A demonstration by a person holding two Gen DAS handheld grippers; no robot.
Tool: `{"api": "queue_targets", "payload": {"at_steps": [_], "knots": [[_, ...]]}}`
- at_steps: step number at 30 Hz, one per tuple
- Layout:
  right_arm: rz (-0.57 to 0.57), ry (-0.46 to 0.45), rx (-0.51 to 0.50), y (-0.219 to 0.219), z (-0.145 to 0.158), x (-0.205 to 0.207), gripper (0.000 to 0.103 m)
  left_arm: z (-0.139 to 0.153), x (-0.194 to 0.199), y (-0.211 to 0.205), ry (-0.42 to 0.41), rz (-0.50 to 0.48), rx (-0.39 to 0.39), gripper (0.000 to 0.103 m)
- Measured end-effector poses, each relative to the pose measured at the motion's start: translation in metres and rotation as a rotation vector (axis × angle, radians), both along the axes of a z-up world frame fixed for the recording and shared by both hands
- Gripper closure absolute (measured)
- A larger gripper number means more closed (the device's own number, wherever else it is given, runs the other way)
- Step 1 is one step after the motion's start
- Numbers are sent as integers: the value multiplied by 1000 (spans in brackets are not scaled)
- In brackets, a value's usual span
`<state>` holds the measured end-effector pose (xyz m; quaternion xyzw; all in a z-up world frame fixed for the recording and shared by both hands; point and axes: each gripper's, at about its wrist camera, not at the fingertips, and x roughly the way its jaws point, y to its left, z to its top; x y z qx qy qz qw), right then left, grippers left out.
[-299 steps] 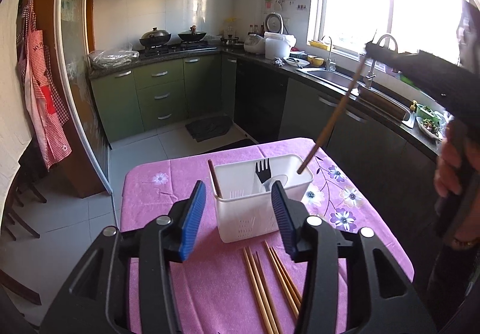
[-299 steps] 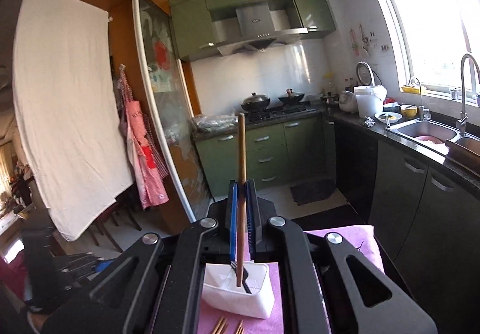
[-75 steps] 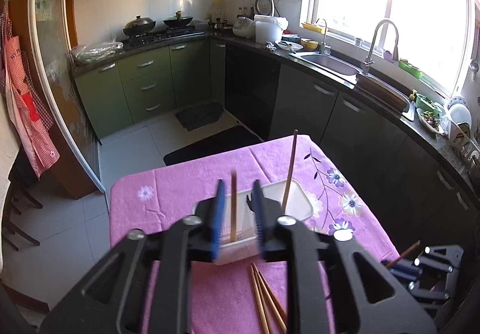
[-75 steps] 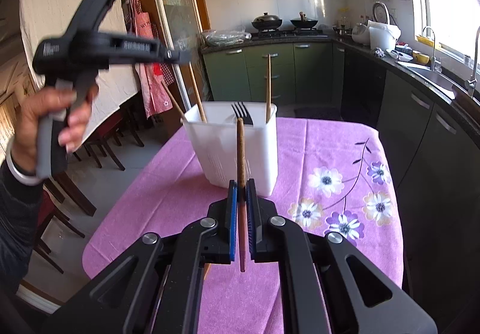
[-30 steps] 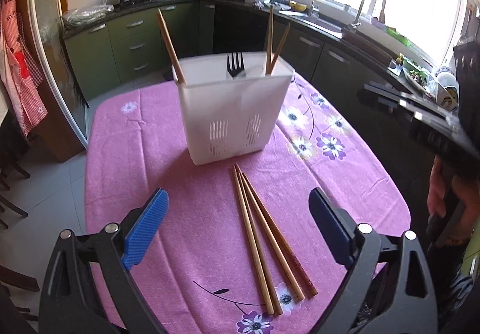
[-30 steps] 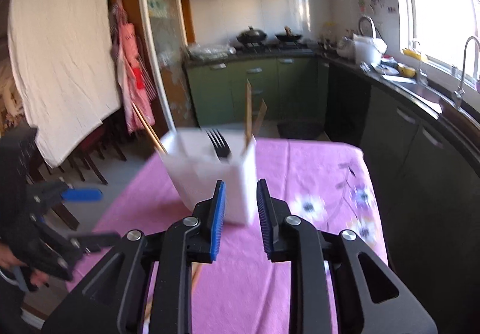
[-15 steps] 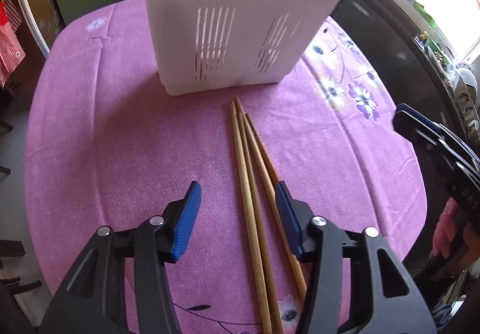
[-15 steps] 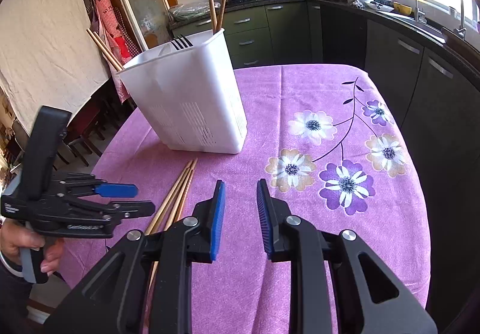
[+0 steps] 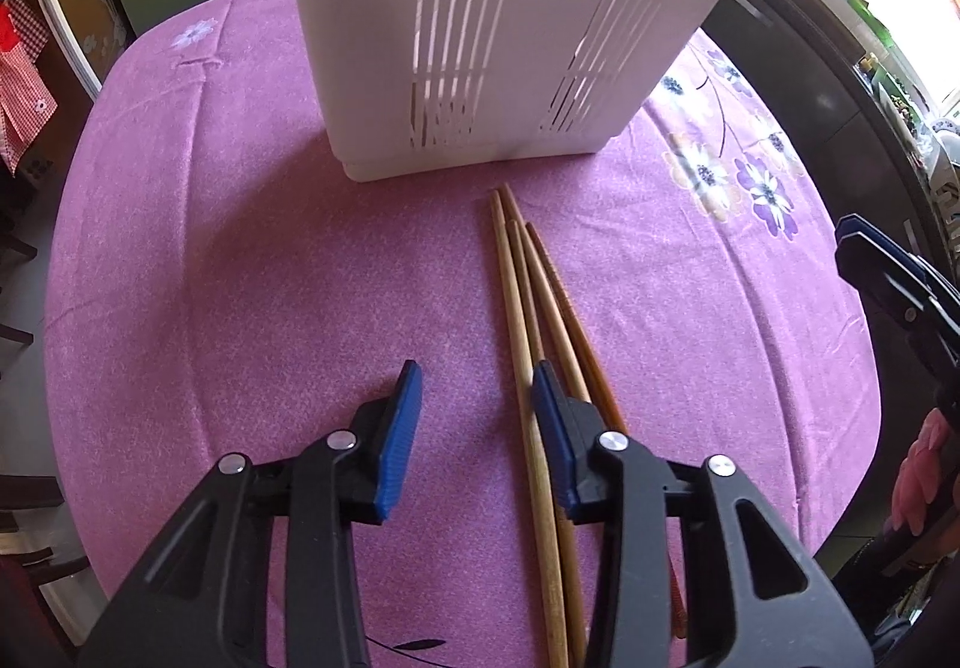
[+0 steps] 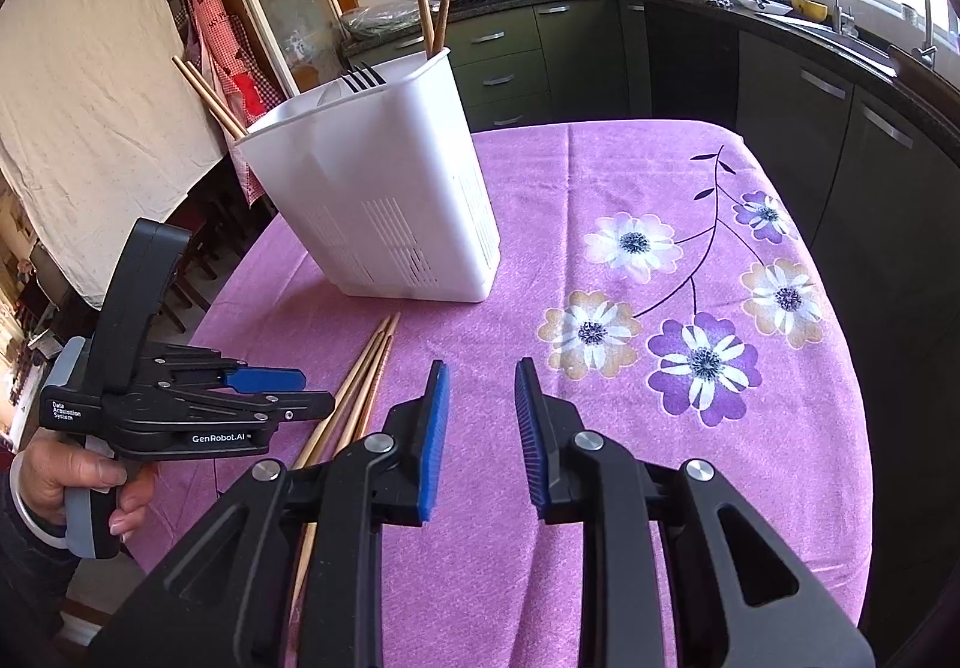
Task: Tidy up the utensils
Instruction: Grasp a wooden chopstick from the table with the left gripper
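Observation:
A white slotted utensil holder (image 9: 498, 32) (image 10: 384, 206) stands on the purple tablecloth. It holds a black fork (image 10: 360, 77) and several wooden chopsticks (image 10: 429, 2). Several loose chopsticks (image 9: 540, 320) (image 10: 366, 368) lie side by side in front of it. My left gripper (image 9: 474, 416) is open and low over the cloth, its right finger beside the leftmost chopstick; it also shows in the right wrist view (image 10: 264, 386). My right gripper (image 10: 477, 416) is open and empty, above the cloth to the right of the chopsticks.
The round table (image 10: 690, 458) has a floral purple cloth and drops off at its edges. Green kitchen cabinets (image 10: 516, 50), a stove with pans and a sink counter (image 10: 840, 38) lie beyond. An apron (image 10: 216, 38) hangs at the left.
My left gripper has dropped closer to the loose chopsticks and narrowed its opening. My right gripper has moved slightly nearer the table and stays open and empty.

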<state>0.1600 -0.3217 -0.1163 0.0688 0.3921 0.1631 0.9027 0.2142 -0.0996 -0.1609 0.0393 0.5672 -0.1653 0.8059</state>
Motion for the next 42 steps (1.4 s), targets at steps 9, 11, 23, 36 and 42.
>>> {"api": "queue_targets", "payload": {"at_steps": [9, 11, 23, 36, 42], "knots": [[6, 4, 13, 0, -1, 0, 75, -3, 9, -6, -4, 23, 78, 71], [7, 5, 14, -1, 0, 0, 75, -3, 8, -10, -3, 16, 81, 71], [16, 11, 23, 0, -2, 1, 75, -4, 20, -25, -11, 21, 105, 95], [5, 3, 28, -5, 3, -2, 75, 38, 6, 30, -96, 68, 9, 96], [15, 0, 23, 0, 6, -3, 75, 87, -30, 50, -242, 77, -34, 96]]}}
